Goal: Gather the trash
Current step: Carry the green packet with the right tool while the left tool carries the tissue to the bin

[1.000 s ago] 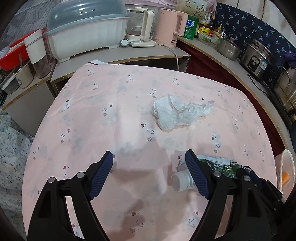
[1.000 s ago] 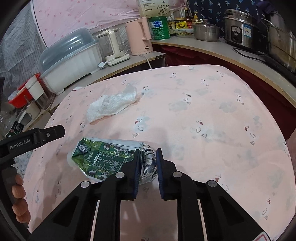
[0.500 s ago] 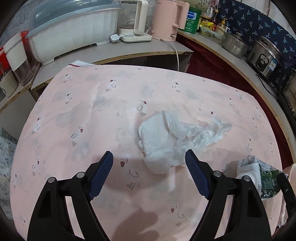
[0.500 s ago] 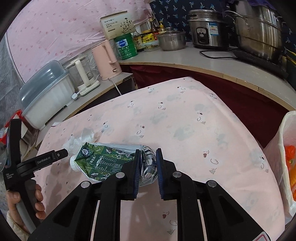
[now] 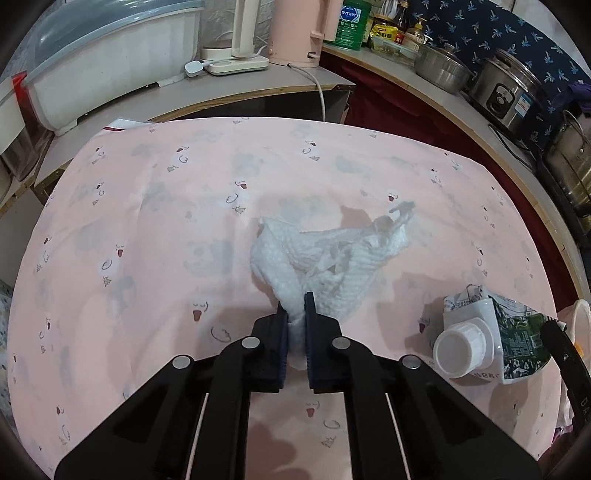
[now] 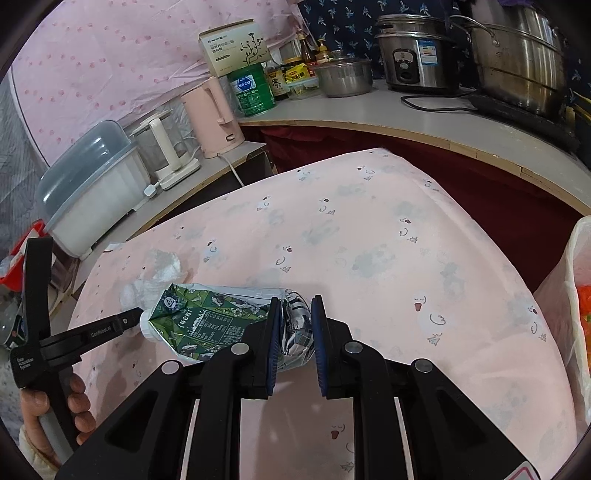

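Observation:
A crumpled white tissue lies on the pink patterned tablecloth. My left gripper is closing its jaws, and the pads pinch the tissue's near corner. In the right wrist view the tissue shows behind the carton. My right gripper is shut on the crumpled silver end of a flattened green drink carton, held just above the cloth. The carton's white cap points toward the left gripper. A hand holds the left gripper's handle.
A white trash bag with orange scraps inside hangs at the table's right edge. Behind the table a counter carries a pink kettle, a covered dish box, a rice cooker and steel pots.
My left gripper moved forward over the tissue, came down and closed on its near corner. My right gripper swung the carton away from the tissue toward the bag, then held still.

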Demonstrator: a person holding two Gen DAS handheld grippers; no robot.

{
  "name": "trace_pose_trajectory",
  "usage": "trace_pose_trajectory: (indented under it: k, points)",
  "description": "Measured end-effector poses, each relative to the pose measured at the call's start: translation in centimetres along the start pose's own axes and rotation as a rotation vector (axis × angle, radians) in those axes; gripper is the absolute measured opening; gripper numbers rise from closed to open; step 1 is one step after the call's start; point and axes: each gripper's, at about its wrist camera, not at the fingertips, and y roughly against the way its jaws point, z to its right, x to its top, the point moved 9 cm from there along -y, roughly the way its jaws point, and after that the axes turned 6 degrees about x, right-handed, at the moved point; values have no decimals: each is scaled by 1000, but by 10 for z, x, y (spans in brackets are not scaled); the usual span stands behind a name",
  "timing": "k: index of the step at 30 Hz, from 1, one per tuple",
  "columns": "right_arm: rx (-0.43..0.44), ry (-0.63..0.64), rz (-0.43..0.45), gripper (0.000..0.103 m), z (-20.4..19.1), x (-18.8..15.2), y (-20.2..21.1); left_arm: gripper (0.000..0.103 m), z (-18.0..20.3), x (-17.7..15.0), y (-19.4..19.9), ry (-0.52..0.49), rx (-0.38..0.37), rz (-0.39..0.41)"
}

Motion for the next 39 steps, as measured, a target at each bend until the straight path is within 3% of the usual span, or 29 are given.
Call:
trace_pose_trajectory:
  k: [17, 39]
  points:
    - [-17, -40, 112, 16, 21, 5, 97, 6, 70, -28, 103, -86, -75, 97]
    - [-100, -189, 289, 16, 119, 12, 222, 6, 215, -64, 194, -293, -202, 194]
